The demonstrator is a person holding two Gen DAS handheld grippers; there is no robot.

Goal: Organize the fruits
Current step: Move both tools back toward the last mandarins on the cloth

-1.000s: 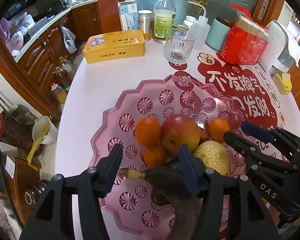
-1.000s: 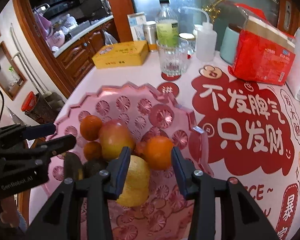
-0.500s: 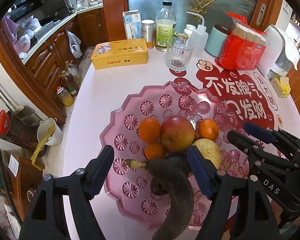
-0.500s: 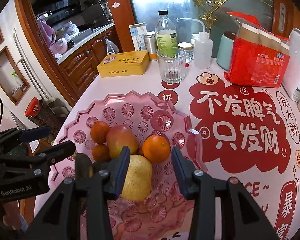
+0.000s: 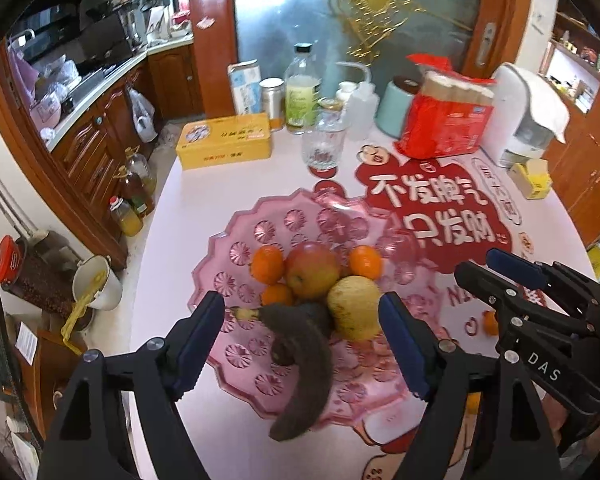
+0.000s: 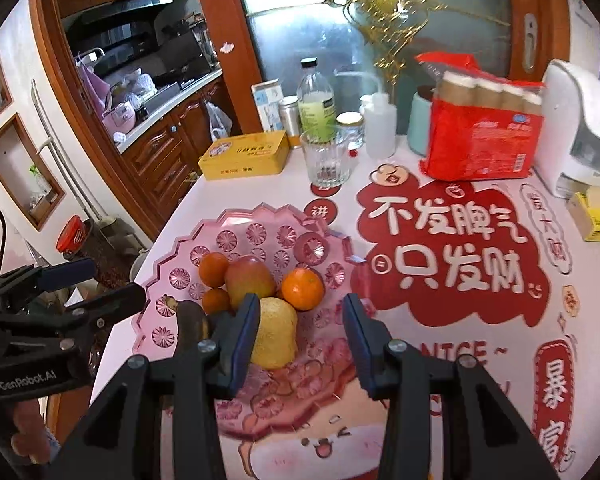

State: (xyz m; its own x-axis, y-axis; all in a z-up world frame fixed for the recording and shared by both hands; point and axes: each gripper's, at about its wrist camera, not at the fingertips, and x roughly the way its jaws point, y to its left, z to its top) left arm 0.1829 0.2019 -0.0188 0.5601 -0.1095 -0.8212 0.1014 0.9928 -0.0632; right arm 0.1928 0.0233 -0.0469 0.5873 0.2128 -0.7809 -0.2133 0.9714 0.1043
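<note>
Both claws hang spread wide above the near edge of the pink dish (image 5: 236, 236), and neither one has anything between its fingers. From my left claw (image 5: 300, 344) I look down past its blue-lined fingertips (image 5: 204, 332) onto the fruit piled in the middle of the dish. A blackened banana (image 5: 300, 364) lies nearest me, its stem end pointing left and its body curving toward the near rim. Just behind it sits a yellow pear (image 5: 356, 312), touching a red apple (image 5: 312, 268). Three oranges ring the apple: one on its left (image 5: 267, 264), a smaller one in front of that (image 5: 277, 294), and one on its right (image 5: 365, 262).

My right claw (image 6: 298, 340) is also gaping, and from its camera the pear (image 6: 276, 332) shows partly behind its left finger, with the right-hand orange (image 6: 302, 289) just beyond. I can see the right claw's black frame (image 5: 540, 320) from the left camera, off to the side over the red-printed tablecloth (image 5: 440, 208).

Farther back on the table stand a clear drinking glass (image 5: 323, 148), a yellow tin (image 5: 224, 140), a bottle (image 5: 302, 92) and a red package (image 5: 444, 120), all well apart from the dish.
</note>
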